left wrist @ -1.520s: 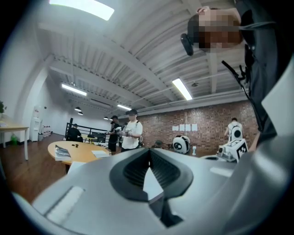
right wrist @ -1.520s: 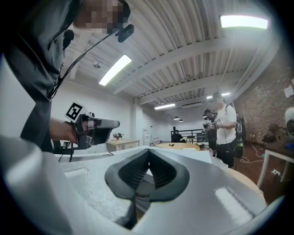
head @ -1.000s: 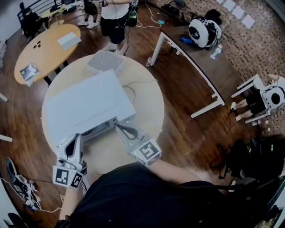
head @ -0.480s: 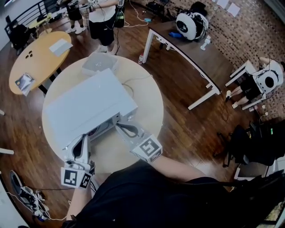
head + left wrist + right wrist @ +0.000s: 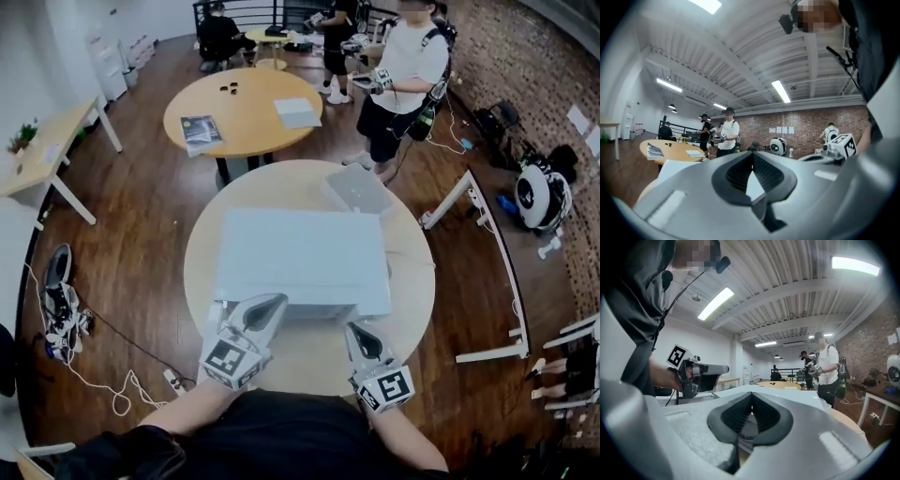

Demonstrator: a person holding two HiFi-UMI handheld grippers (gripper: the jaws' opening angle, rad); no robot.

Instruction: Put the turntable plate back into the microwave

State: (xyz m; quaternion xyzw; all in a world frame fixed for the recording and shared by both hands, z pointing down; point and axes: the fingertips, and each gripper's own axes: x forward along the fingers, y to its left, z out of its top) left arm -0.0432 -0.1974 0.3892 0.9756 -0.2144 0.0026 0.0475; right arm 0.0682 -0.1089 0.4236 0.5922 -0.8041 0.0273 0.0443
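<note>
Step in hand: the person is standing at the near edge of the round table [image 5: 417, 281] and facing the microwave [image 5: 300, 253]; both grippers are hovering just in front of its near face with no plate in hand, so this is looking like the approach and the fetching is not yet begun
Left gripper: the left gripper [image 5: 272, 306] is pointing at the near left corner of the microwave; its jaws are meeting at the tips and gripping nothing
Right gripper: the right gripper [image 5: 355, 330] is pointing at the near right part of the front; its jaws are pressing together too, with nothing between them
Turntable plate: no view is showing the turntable plate plainly; the one candidate is a pale shallow thing [image 5: 356, 187] lying on the far right of the table, just behind the microwave and well apart from both grippers; whether it is the plate I cannot tell
Microwave look: a plain white box sitting mid-table, its top filling much of the head view; whether the door is standing open is not showing from above
Next move: in my judgement one gripper is going to need its jaws spread, then a reach past the microwave's right side to the far thing, taking it by the rim and keeping it level; the door is also needing to be open before anything goes in
</note>
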